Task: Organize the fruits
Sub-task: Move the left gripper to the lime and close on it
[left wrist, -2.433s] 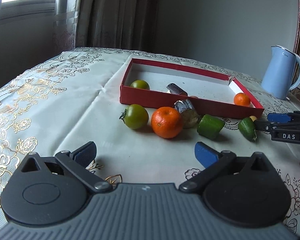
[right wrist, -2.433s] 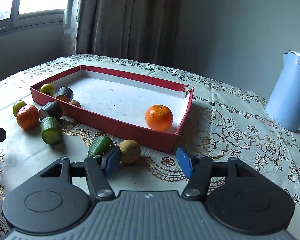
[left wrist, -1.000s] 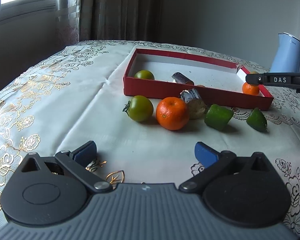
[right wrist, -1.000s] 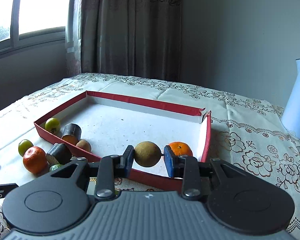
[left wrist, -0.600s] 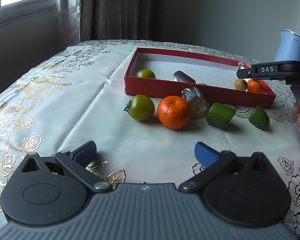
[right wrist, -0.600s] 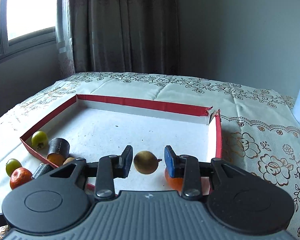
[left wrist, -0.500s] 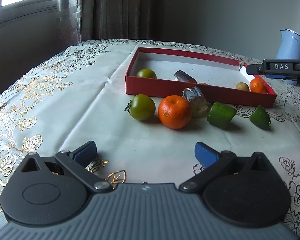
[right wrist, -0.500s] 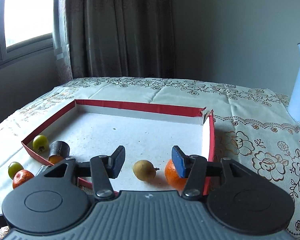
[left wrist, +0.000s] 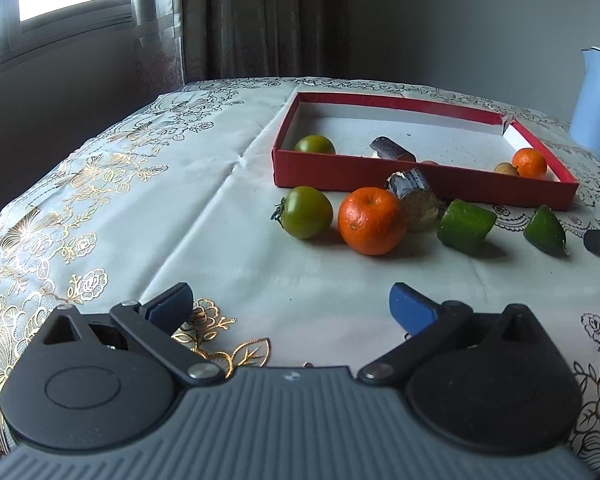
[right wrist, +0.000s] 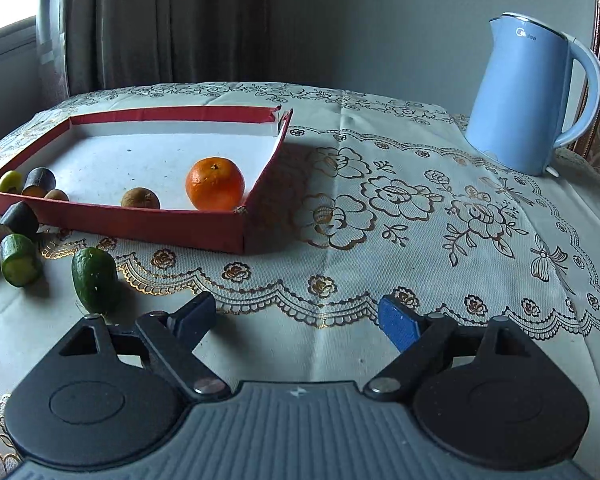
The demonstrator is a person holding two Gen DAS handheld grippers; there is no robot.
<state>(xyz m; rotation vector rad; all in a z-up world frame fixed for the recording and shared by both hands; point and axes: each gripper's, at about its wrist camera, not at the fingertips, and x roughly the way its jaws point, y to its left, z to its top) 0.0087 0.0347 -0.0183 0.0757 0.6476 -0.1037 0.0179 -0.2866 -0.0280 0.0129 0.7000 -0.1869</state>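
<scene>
A red box [left wrist: 420, 184] [right wrist: 148, 226] holds a green tomato [left wrist: 314, 145], a dark cane piece [left wrist: 392, 149], an orange [left wrist: 531, 162] [right wrist: 215, 184] and a small brown fruit [left wrist: 506, 168] [right wrist: 140, 198]. In front of it lie a green tomato [left wrist: 306, 212], an orange [left wrist: 371, 221], a cane piece [left wrist: 415, 199] and two cucumber pieces [left wrist: 465, 226] [left wrist: 545, 230] [right wrist: 93, 274]. My left gripper [left wrist: 290, 305] is open and empty, short of the loose fruit. My right gripper [right wrist: 296, 320] is open and empty, right of the near cucumber piece.
A blue kettle [right wrist: 528, 96] [left wrist: 598, 108] stands at the back right on the patterned tablecloth [right wrist: 420, 216]. A curtain and window are behind the table. The table edge falls away on the left [left wrist: 60, 168].
My right gripper carried the small brown fruit over the box, opened and dropped it beside the orange, then drew back and down to the table front. The left gripper barely moved.
</scene>
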